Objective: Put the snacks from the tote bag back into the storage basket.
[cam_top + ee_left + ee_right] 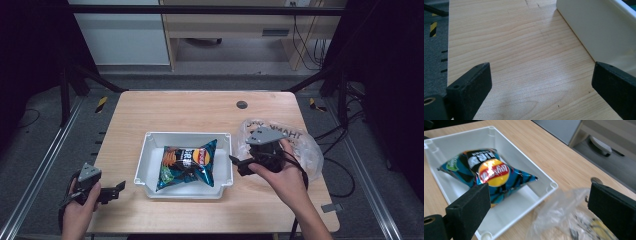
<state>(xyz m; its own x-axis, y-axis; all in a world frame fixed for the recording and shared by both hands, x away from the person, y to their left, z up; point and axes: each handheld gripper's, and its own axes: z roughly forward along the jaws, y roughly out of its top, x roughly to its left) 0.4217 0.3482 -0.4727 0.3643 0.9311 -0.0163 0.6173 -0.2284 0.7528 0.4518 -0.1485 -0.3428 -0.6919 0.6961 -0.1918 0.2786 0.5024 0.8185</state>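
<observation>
At about seven o'clock on the worktop (200, 107), nearest the person, the left tool (116, 189) rests low with its jaws spread wide and nothing between them; in the left gripper view the white wall of the tray (594, 27) stands just beside its right jaw. At four o'clock the right tool (239, 165) hovers between the tray (150, 140) and a clear plastic bag (305, 145), its jaws likewise wide apart and empty, pointing toward nine o'clock at the tray.

The chip packet (187, 162) lies flat inside the tray at the worktop's centre, slightly crumpled, logo up; in the right gripper view the chip packet (489, 173) sits diagonally across the tray floor, just beyond the left jaw. The plastic bag (564, 220) lies right below that tool, rumpled, with printed lettering; whether anything is inside cannot be told.

The step in hand looks like the reach for the packet. The next move likely calls for lowering the right tool over a corner or edge of the packet and closing gently, since the puffed foil could slip or crush.
</observation>
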